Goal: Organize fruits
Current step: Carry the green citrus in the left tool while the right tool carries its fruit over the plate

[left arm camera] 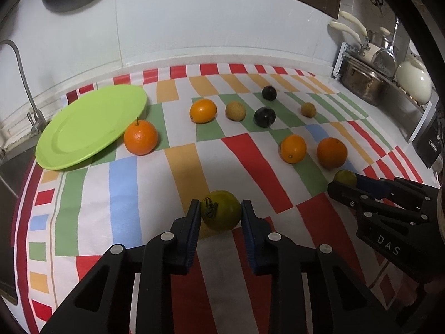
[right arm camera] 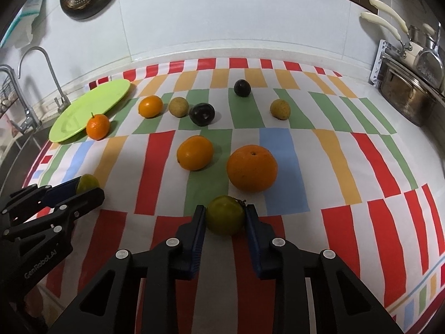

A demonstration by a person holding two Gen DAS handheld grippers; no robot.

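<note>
With each round green fruit bracketed on the striped cloth, one (left arm camera: 221,213) between the left gripper's (left arm camera: 221,208) pads and one (right arm camera: 225,215) between the right gripper's (right arm camera: 225,213), both apparently grasped, pressure is best kept gentle and both are lifted level toward the lime-green plate (left arm camera: 91,128).

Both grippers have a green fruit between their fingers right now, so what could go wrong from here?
1. The left gripper and right gripper pinch round green fruits only at the fingertips; either might slip out when lifted.
2. The green plate lies far left, with a stemmed orange touching its rim; a careless placement may bump it.
3. Both arms heading to the plate together could collide.
</note>
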